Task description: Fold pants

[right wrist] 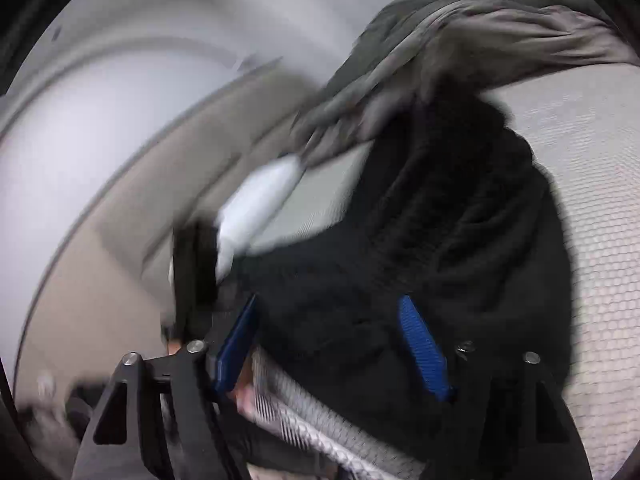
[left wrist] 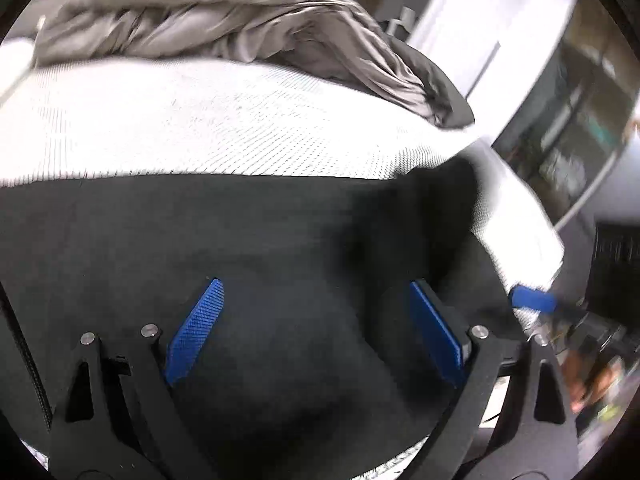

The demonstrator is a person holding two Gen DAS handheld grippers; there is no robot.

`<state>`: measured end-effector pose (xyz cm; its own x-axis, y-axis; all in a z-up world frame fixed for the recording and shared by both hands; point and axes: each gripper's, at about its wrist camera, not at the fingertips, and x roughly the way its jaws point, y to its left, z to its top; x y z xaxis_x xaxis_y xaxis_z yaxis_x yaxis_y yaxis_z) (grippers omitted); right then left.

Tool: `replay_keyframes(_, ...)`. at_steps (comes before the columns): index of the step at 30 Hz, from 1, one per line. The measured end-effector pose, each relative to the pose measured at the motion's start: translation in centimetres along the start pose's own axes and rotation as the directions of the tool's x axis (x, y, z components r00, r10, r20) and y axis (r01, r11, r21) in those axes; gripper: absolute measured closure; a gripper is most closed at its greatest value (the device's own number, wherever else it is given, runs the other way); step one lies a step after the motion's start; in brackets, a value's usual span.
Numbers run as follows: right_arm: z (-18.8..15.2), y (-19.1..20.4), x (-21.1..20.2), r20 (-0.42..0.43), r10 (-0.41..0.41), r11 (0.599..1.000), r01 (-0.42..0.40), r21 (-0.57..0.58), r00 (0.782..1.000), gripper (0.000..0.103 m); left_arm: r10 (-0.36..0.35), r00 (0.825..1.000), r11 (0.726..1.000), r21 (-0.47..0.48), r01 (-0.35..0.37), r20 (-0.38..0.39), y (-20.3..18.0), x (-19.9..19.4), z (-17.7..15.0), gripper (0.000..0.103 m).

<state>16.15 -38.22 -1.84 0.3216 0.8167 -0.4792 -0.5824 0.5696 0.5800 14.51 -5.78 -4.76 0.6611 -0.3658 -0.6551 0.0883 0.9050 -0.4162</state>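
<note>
Black, soft pants (left wrist: 280, 240) lay limp on the white mattress (left wrist: 200, 120). Both the left hand-held gripper (left wrist: 316, 332) and right hand-held gripper (right wrist: 332, 344) were spread wide, seemingly empty despite blur. An edge or hem would best be pinched.

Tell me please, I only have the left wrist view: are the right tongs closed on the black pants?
Observer: No, the right tongs are open, with the black pants lying between their blue fingers.
Operator: Thank you. Do the pants look flat on that side?
Observer: No, there they are bunched into deep folds, heaped on the white mesh surface.
Operator: Is anything touching the far end of the pants?
Observer: A crumpled grey cloth lies against their far end, though that view is motion-blurred.
</note>
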Motion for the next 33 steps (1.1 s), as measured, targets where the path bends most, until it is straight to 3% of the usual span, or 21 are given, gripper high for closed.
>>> replay_keyframes(4,-0.8,0.0,-2.4,0.058,-0.137,0.990,0.138,-0.009,0.989,0.030,-0.105,0.994,0.989,-0.104,0.102,-0.029,1.9,0.7,0.3,0.015)
replay_keyframes(5,-1.0,-0.5,-3.0,0.075,-0.210,0.978,0.211,-0.004,0.975,0.030,-0.137,0.989,0.985,-0.114,0.131,-0.050,1.8,1.3,0.2,0.017)
replay_keyframes(7,-2.1,-2.5,-3.7,0.072,-0.384,0.923,0.383,0.033,0.920,0.030,-0.192,0.975,0.977,-0.120,0.179,-0.109,1.2,2.9,-0.1,0.026)
replay_keyframes(8,-2.6,-3.7,-3.6,0.037,-0.391,0.919,0.388,0.069,0.920,0.030,-0.219,0.964,0.972,-0.121,0.202,-0.150,0.8,3.9,-0.5,0.028)
replay_keyframes(10,-3.1,-5.4,-2.6,-0.007,-0.328,0.934,0.326,0.148,0.945,0.030,-0.250,0.944,0.964,-0.142,0.223,-0.213,0.3,5.6,-1.2,0.031)
replay_keyframes(11,-3.1,-6.3,-1.9,-0.029,-0.307,0.936,0.307,0.172,0.951,0.030,-0.245,0.942,0.966,-0.140,0.218,-0.228,0.1,6.2,-1.4,0.031)
replay_keyframes(15,-2.4,-6.6,1.4,-0.064,-0.339,0.931,0.345,0.117,0.938,0.030,-0.249,0.945,0.965,-0.140,0.222,-0.210,-0.8,7.6,-1.1,0.033)
replay_keyframes(16,-2.4,-6.4,1.5,-0.066,-0.340,0.932,0.345,0.108,0.938,0.030,-0.258,0.944,0.962,-0.148,0.230,-0.205,-1.0,7.8,-1.3,0.050)
replay_keyframes(18,-2.3,-6.2,1.9,-0.070,-0.343,0.933,0.348,0.094,0.937,0.030,-0.258,0.946,0.960,-0.159,0.229,-0.198,-2.0,8.6,-1.4,0.069)
replay_keyframes(21,-2.1,-6.3,2.5,-0.078,-0.367,0.925,0.373,0.073,0.927,0.030,-0.197,0.970,0.979,-0.074,0.188,-0.143,-3.9,7.6,-1.2,0.087)
replay_keyframes(24,-1.7,-6.5,2.6,-0.074,-0.368,0.924,0.373,0.080,0.927,0.028,-0.224,0.971,0.974,-0.048,0.220,-0.088,-4.5,4.9,-0.1,0.091)
replay_keyframes(27,-0.2,-6.0,3.6,-0.062,-0.338,0.934,0.343,0.100,0.939,0.028,-0.206,0.978,0.978,-0.024,0.205,-0.014,-3.1,1.3,1.1,0.092)
replay_keyframes(30,0.7,-5.8,4.0,-0.052,-0.306,0.944,0.310,0.114,0.951,0.028,-0.148,0.988,0.988,-0.042,0.150,0.044,0.9,-2.5,1.5,0.093)
replay_keyframes(33,1.3,-5.3,4.3,-0.057,-0.310,0.944,0.315,0.100,0.949,0.027,-0.010,0.997,0.997,-0.071,0.015,0.070,5.8,-5.4,0.9,0.093)
